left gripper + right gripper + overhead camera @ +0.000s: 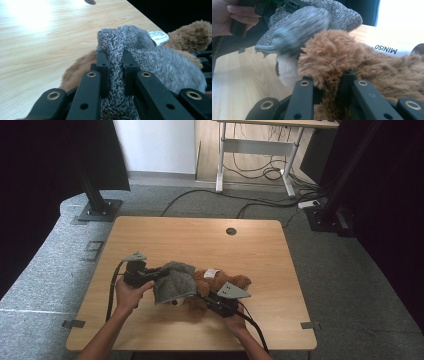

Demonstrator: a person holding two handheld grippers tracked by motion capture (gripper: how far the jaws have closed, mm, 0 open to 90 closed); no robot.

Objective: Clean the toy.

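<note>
Brown plush bear [220,287] lay on the wooden surface [200,240], right claw [329,87] clenched on its fur, apparently to anchor it, while left claw [115,67] gripped the grey knit hat [172,285] covering the bear's head.

Looked like a lab or recording studio set in an office room. Shown by a light wooden worktop [200,245] with a cable hole [231,231], black curtains [45,160] hung on both sides, black rig posts on floor plates [99,211], grey carpet [360,285], loose cables [260,172] and a power strip [309,204] beneath a height-adjustable desk [260,145] behind.
</note>
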